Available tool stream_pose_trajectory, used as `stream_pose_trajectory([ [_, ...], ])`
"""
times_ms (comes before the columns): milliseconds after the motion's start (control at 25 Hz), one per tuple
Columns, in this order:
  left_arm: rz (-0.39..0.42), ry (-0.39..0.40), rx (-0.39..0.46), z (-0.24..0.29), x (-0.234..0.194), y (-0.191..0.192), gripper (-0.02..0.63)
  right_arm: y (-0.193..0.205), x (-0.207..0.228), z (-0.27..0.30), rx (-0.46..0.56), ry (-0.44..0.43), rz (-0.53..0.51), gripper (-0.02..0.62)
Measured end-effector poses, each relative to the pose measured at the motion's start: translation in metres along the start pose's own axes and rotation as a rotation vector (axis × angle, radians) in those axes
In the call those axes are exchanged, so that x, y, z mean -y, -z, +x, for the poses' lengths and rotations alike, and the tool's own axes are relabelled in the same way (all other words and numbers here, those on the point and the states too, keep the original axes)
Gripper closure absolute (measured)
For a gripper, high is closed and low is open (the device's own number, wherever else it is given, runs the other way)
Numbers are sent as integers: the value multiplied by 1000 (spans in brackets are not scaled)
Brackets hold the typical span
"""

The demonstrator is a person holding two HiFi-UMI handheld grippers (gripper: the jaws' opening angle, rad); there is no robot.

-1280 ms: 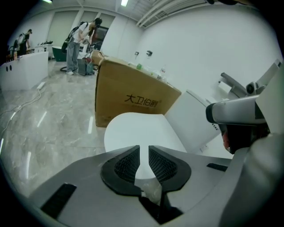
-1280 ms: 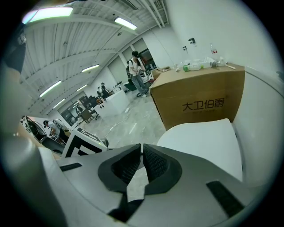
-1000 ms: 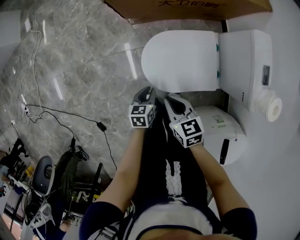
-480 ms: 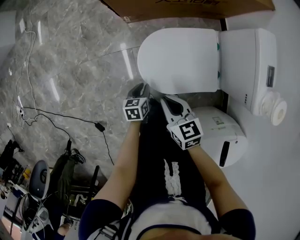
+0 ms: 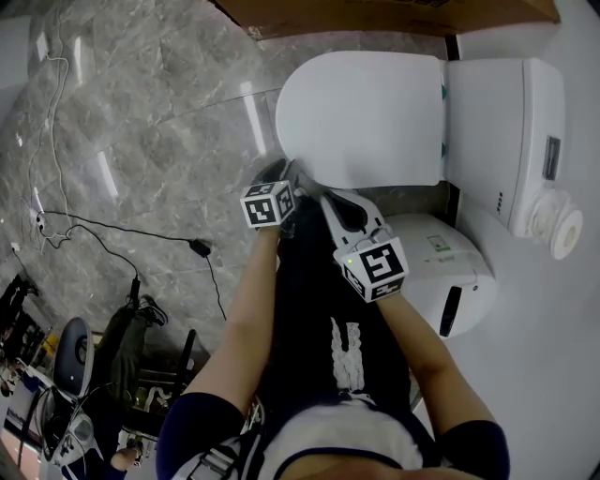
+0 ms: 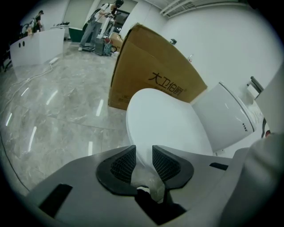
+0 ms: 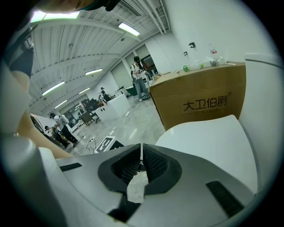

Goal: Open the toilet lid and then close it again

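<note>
The white toilet lid (image 5: 361,112) lies shut on the bowl, in front of the tank (image 5: 502,131). My left gripper (image 5: 286,171) is low at the lid's front edge. In the left gripper view the lid (image 6: 166,124) fills the middle, and its front rim shows in the gap of the left gripper (image 6: 144,150). Those jaws have just been opening and stand apart; the pads do not press on the rim. My right gripper (image 5: 330,197) hangs beside it, just short of the lid, and the right gripper (image 7: 142,148) is shut on nothing.
A brown cardboard box (image 5: 375,14) stands on the floor beyond the toilet. A white lidded bin (image 5: 441,272) sits to the right of my right arm. A paper roll (image 5: 561,225) hangs by the tank. A black cable (image 5: 141,234) crosses the grey marble floor at left.
My left gripper has sunk toward the lid's front edge and rolled a little. The right gripper has dropped only slightly. The lid has stayed shut.
</note>
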State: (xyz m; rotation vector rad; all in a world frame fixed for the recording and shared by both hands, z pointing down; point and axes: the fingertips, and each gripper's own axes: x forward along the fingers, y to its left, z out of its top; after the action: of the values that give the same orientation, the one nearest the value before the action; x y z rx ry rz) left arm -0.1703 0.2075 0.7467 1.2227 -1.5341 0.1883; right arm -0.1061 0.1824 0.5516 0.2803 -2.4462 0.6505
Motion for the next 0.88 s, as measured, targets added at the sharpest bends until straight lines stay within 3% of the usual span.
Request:
stream_pose_trajectory([
  [480, -98, 89, -58, 17, -6, 5, 488, 10, 7, 8, -19, 8, 11, 586],
  [760, -220, 178, -38, 17, -7, 2, 483, 12, 13, 10, -21, 12, 17, 586],
  [880, -187, 151, -67, 15, -10, 2, 534, 13, 15, 10, -21, 15, 21, 586],
])
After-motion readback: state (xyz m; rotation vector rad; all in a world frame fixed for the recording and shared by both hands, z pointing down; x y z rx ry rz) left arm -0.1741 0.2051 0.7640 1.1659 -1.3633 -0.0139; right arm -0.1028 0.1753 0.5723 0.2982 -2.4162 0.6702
